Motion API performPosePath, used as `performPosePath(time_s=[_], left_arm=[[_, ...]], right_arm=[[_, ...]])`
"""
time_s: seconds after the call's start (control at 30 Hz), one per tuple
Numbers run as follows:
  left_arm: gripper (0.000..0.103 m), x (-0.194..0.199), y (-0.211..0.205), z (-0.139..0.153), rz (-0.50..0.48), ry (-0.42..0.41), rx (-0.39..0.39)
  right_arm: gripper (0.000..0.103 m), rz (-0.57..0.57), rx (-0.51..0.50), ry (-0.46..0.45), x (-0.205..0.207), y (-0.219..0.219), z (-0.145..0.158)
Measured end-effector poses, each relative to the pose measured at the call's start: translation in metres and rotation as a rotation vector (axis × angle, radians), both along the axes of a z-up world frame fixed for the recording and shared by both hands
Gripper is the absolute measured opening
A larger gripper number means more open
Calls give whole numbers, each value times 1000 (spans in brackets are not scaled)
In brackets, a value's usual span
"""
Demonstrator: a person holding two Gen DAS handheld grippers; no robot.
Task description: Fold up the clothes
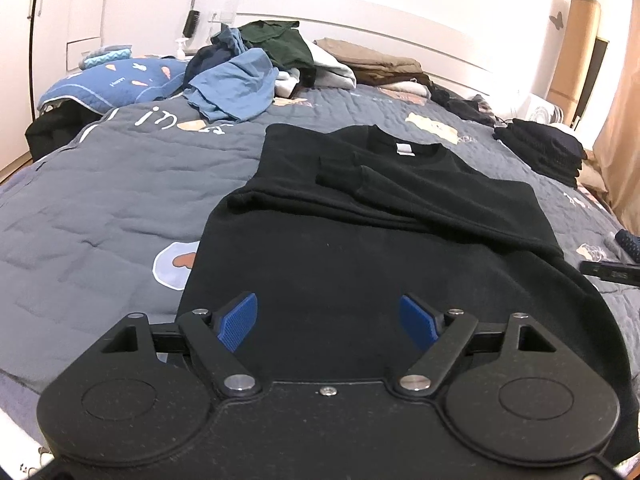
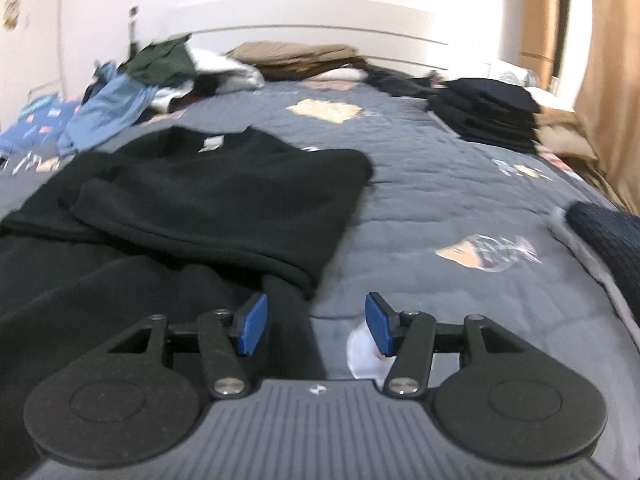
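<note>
A black sweatshirt [image 1: 360, 216] lies flat on the grey quilted bed [image 1: 120, 200], collar with a white tag [image 1: 405, 149] at the far end, both sleeves folded across the chest. My left gripper [image 1: 328, 322] is open and empty, just above the sweatshirt's near hem. In the right wrist view the sweatshirt [image 2: 224, 200] lies to the left, its right side folded inward. My right gripper [image 2: 316, 322] is open and empty at the garment's near right edge, with a black strip of cloth running between the fingers.
A heap of unfolded clothes [image 1: 248, 68] in blue, green and white lies at the head of the bed, with folded brown items [image 1: 384, 64] beside it. A stack of folded black clothes [image 2: 484, 116] sits at the right edge. A curtain [image 2: 608, 80] hangs on the right.
</note>
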State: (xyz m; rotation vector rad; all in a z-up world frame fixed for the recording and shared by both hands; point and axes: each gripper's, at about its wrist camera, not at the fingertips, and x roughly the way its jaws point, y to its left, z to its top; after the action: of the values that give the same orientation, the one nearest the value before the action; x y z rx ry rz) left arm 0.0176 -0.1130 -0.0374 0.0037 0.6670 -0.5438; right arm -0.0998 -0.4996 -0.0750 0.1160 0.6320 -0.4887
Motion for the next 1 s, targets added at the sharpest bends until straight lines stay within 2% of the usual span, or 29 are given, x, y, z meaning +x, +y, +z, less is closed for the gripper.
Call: performPosePath(time_s=[0.27, 0.43, 0.53, 0.6, 0.67, 1.0], left_arm=[[79, 13, -16, -6, -14, 45, -24], [79, 14, -37, -12, -63, 50, -3], [79, 12, -45, -15, -88, 50, 12], [79, 12, -45, -15, -93, 48, 15], [79, 13, -44, -15, -93, 53, 10], [80, 19, -39, -13, -88, 71, -8]], right_arm=[[54, 61, -35, 66, 44, -12, -15], [55, 105, -135, 154, 61, -8, -26], [61, 85, -97, 132, 52, -27, -26], [65, 26, 23, 96, 42, -51, -21], [66, 7, 95, 76, 35, -65, -19], [66, 19, 22, 125, 33, -65, -18]])
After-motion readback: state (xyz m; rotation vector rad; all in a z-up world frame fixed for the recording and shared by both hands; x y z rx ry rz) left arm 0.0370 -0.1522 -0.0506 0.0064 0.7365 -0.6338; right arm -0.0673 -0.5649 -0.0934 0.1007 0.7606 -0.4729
